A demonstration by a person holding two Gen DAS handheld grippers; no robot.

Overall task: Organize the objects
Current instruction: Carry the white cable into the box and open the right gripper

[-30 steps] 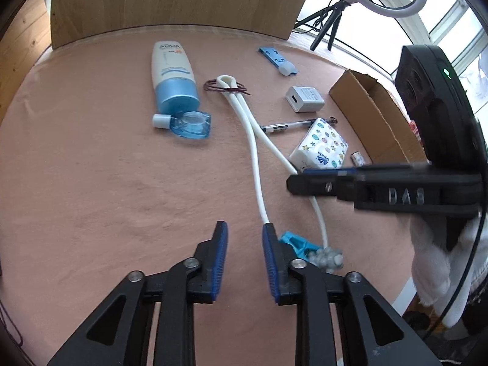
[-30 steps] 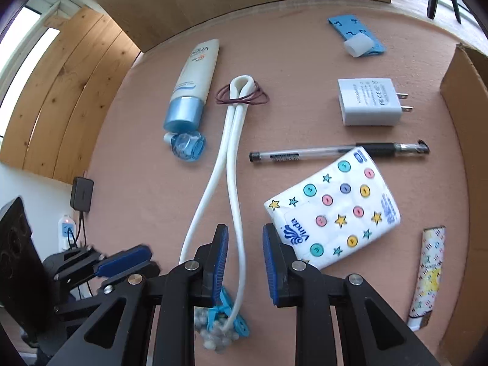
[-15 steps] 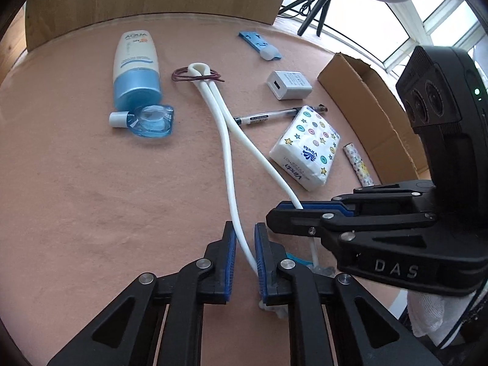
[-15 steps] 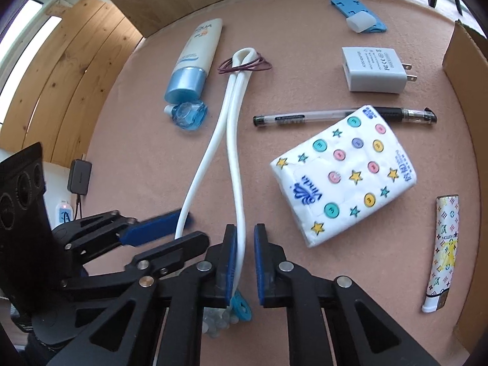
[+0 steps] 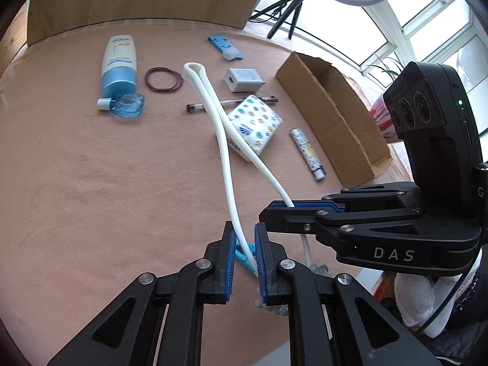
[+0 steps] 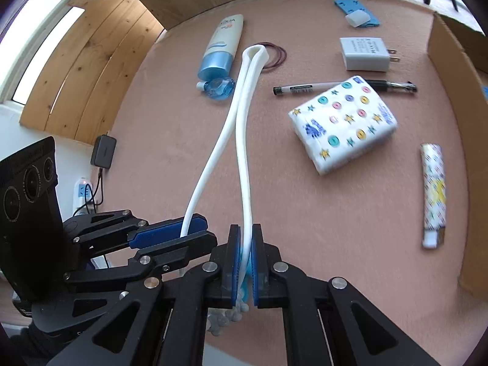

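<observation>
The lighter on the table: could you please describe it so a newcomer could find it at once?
Start at the open cardboard box on the pink tabletop. Beside its long wall, near the tissue pack, lies the lighter: a slim patterned stick, the only such object there.

Left gripper (image 5: 245,257) at bottom centre of its own view, angled steeply down, jaws nearly closed, clamped on one strand of white cord (image 5: 224,149). Right gripper (image 6: 246,262) bottom centre of its view, also pointing down, jaws closed tight on the other strand. Grippers sit side by side. White-gloved hand (image 5: 416,300) lower right.
</observation>
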